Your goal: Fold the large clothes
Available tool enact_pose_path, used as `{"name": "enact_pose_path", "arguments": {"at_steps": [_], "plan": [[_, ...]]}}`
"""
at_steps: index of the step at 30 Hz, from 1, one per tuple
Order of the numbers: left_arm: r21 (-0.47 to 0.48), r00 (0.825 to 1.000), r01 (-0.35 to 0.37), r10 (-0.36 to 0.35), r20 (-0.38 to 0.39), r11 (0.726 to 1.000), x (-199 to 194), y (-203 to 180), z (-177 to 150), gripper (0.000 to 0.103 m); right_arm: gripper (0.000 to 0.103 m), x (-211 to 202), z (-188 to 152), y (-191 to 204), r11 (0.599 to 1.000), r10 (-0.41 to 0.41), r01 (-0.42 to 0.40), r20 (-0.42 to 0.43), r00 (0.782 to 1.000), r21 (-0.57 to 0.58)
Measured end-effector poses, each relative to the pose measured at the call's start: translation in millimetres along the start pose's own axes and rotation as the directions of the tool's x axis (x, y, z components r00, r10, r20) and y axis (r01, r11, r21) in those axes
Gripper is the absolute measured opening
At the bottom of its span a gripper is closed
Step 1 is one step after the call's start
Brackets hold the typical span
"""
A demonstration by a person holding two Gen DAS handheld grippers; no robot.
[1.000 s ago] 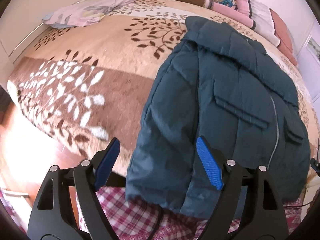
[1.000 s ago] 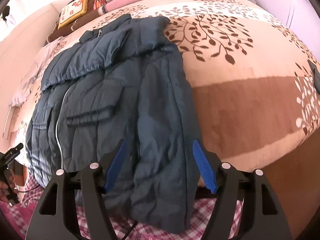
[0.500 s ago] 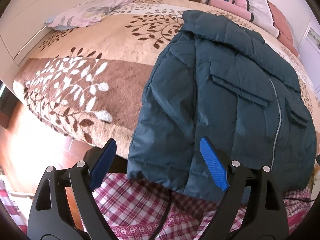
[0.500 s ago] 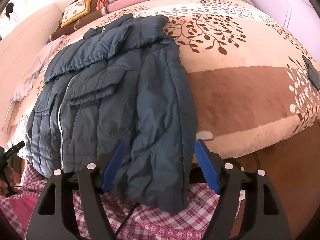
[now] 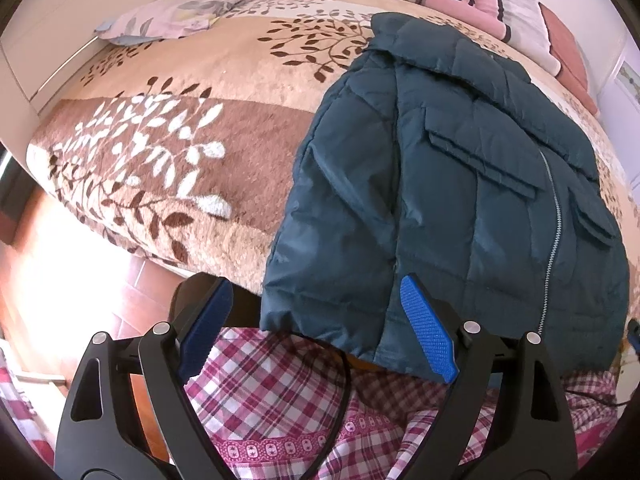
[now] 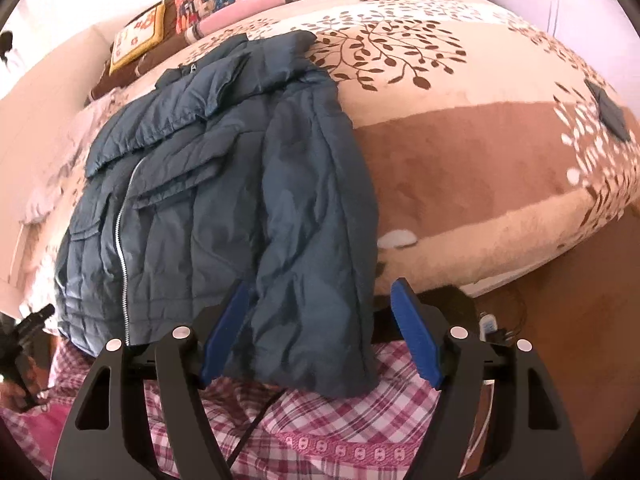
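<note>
Item: puffer jacket (image 5: 460, 200), dark teal, quilted; one piece, lying front-up on the bed (image 5: 168, 168); collar at the far end towards the pillows, hem at the near edge and hanging slightly over it towards me; long axis runs straight away from me, collar to hem.

Position relative to my grippers: the jacket lies ahead of and below both; my left gripper (image 5: 320, 324) sits over the near corner on its own side, where a sleeve (image 5: 340, 208) lies alongside the body with its cuff end at the bed's edge; my right gripper (image 6: 320, 328) sits over the matching sleeve (image 6: 316, 220) on the other side; neither hand is clearly nearer, each has its own sleeve; I judge the next move turns on this pairing, one sleeve per hand, folded inward across the chest.

Gripper state: left, jaws spread wide, blue pads clear of the cloth, nothing held; right, jaws likewise apart, the sleeve's cuff end seen between the pads but not pinched, so far as I can tell.

Appearance: zip (image 5: 554, 240) closed down the middle, silver teeth; flapped pockets on the chest; collar folded flat; fabric thin-shelled, puffy, lightly creased; likely slippery and springy, so a fold may not stay without pressing.

Surroundings: bed cover in beige and brown with a leaf print; a pale pillow (image 5: 192, 12) at the far left; checked pink clothing on my legs below the grippers.
</note>
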State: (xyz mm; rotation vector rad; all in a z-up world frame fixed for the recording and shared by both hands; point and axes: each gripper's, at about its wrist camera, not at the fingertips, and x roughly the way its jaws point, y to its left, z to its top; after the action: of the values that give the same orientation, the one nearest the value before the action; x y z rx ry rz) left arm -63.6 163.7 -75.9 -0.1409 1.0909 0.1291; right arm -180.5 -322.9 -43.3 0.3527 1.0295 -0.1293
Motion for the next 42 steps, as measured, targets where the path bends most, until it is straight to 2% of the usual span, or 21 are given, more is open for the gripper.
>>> {"name": "enact_pose_path", "arguments": {"at_steps": [5, 9, 11, 12, 16, 20, 24, 29, 36, 42], "plan": [[-0.015, 0.997, 0.02, -0.021, -0.079, 1.0, 7, 1, -1, 0.088, 0.072, -5, -4, 2, 0.999, -0.039, 0.039, 0.015, 0.999, -0.017], [-0.02, 0.997, -0.003, 0.002, -0.074, 1.0, 1, -2, -3, 0.088, 0.072, -6, -6, 2, 0.996, -0.075, 0.076, 0.023, 0.997, -0.052], [-0.021, 0.996, -0.019, 0.018, -0.085, 1.0, 0, -4, -3, 0.088, 0.073, -3, -6, 0, 0.994, -0.087, 0.087, 0.008, 0.996, -0.064], [-0.025, 0.995, -0.019, 0.017, -0.095, 1.0, 0, -4, -3, 0.088, 0.076, -1, -6, -2, 0.993, -0.094, 0.094, -0.004, 0.996, -0.065], [-0.02, 0.993, -0.001, -0.001, -0.122, 1.0, -4, -3, 0, 0.088, 0.078, 2, -4, -14, 0.994, -0.103, 0.101, -0.052, 0.993, -0.044], [0.044, 0.992, 0.01, -0.004, -0.128, 0.999, -4, -5, -1, 0.088, 0.078, 12, -4, -28, 0.998, -0.066, 0.064, -0.127, 0.99, -0.025], [0.08, 0.991, 0.032, -0.022, -0.13, 0.996, -4, -5, 2, 0.088, 0.078, 11, -6, -30, 1.0, 0.003, -0.003, -0.12, 0.993, -0.001], [0.126, 0.987, 0.081, -0.062, -0.147, 0.989, -6, 0, 3, 0.088, 0.078, 9, -9, -18, 0.998, 0.045, -0.048, -0.109, 0.993, -0.033], [0.109, 0.983, 0.121, -0.104, -0.151, 0.987, -2, 18, 2, 0.088, 0.077, 12, -1, -19, 0.997, 0.058, -0.063, -0.117, 0.991, -0.042], [0.127, 0.979, 0.134, -0.111, -0.173, 0.983, 18, 19, 10, 0.088, 0.077, 32, 9, -23, 0.996, 0.061, -0.071, -0.181, 0.982, -0.047]]}}
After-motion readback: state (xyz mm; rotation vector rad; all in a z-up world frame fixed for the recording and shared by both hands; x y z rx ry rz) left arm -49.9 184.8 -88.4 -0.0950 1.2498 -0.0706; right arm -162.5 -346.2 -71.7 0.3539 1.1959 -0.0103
